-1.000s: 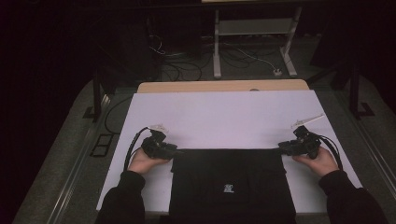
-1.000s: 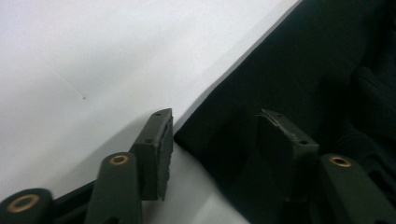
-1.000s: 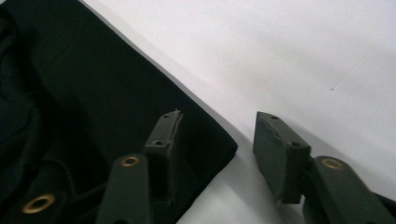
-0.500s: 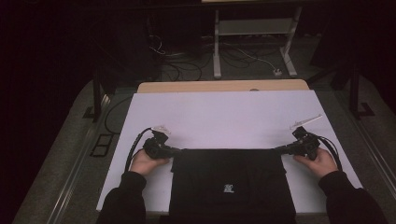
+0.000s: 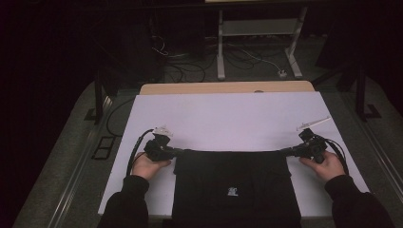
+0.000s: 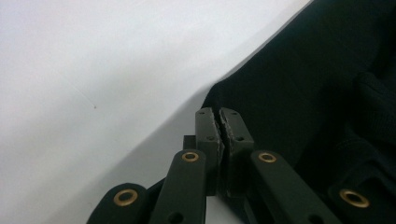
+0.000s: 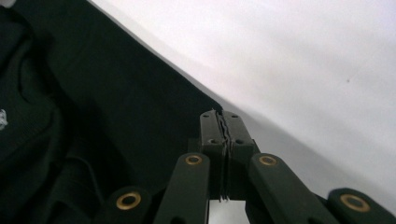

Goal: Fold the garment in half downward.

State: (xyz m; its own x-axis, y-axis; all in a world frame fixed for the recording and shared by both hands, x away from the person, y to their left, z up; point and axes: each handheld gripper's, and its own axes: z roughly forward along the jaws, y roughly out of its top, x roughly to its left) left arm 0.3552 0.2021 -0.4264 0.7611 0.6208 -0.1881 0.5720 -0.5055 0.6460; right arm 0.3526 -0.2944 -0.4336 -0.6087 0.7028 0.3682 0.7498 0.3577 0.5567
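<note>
A black garment (image 5: 237, 190) with a small white logo lies flat on the white table cover (image 5: 228, 118) at the near edge. My left gripper (image 5: 179, 152) is at its far left corner. Its jaws have just been closing, and the pads (image 6: 208, 128) now pinch the corner of the garment (image 6: 303, 84). My right gripper (image 5: 285, 152) is at the far right corner, and its pads (image 7: 236, 128) are pressed together on the edge of the garment (image 7: 116, 93). The far hem runs straight between the two grippers. A hand holds each gripper low over the table.
A strip of wooden tabletop (image 5: 228, 88) shows beyond the white cover. Behind the table, on the dark floor, are cables (image 5: 190, 61) and a white stand (image 5: 256, 28). The white cover is bare beyond the garment.
Both grippers' jaws have closed on the garment's far corners. The hands have barely moved, and the far hem now looks straighter.
</note>
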